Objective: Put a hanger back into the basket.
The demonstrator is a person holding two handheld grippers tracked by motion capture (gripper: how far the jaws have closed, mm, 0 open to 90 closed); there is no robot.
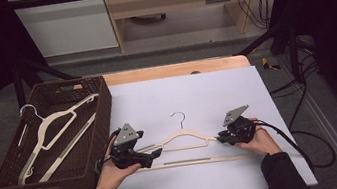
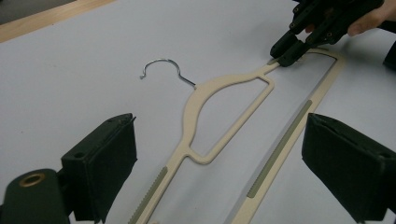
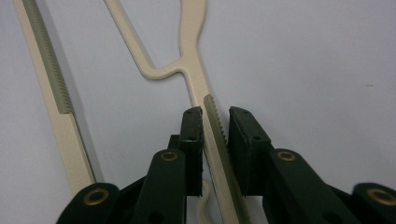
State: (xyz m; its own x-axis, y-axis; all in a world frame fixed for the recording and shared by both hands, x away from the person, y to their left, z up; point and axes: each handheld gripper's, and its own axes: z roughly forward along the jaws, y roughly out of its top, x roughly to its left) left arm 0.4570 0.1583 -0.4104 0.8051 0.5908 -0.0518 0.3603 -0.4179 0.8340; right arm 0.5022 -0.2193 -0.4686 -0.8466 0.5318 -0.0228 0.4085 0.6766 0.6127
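A cream plastic hanger (image 1: 183, 138) with a metal hook lies flat on the white board (image 1: 206, 89). My right gripper (image 1: 220, 138) is shut on the ribbed strip of its right shoulder arm (image 3: 210, 107), which runs between the two pads. In the left gripper view the right gripper (image 2: 287, 51) pinches the hanger's (image 2: 187, 116) far end. My left gripper (image 1: 157, 152) is at the hanger's left end. It stands open (image 2: 222, 126), its pads wide apart on either side of the shoulder arm and the bottom bar, touching neither.
A dark woven basket (image 1: 103, 114) stands at the left edge of the board and holds another cream hanger (image 1: 55, 126). A wooden table edge (image 1: 173, 70) runs behind the board. Cables trail off to the right of the right hand.
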